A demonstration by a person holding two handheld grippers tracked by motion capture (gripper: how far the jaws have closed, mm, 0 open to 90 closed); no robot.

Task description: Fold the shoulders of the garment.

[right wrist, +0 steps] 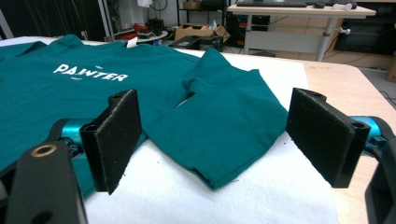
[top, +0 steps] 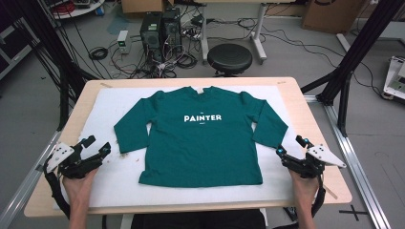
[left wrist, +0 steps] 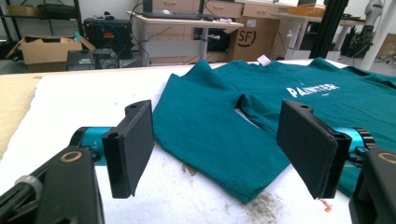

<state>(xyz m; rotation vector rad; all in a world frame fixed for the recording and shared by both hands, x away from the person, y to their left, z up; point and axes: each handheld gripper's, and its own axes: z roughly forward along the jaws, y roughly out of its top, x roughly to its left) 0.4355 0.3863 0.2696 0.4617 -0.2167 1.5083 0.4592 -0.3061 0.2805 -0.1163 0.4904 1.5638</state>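
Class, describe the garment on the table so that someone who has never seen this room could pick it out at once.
Start at the wooden table, which carries a white mat. Spread flat in the middle of that mat lies the shirt, between the left gripper and the right gripper, both open. It is teal and long-sleeved, the one thing there with PAINTER printed in white across its chest.

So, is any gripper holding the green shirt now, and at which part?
Nothing is held. The left gripper and right gripper are open beside the shirt sleeves.

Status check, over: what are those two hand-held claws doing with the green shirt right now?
Left tool open, right tool open, both empty. Teal long-sleeve shirt flat on white mat, sleeves spread, untouched. Nothing in the way.
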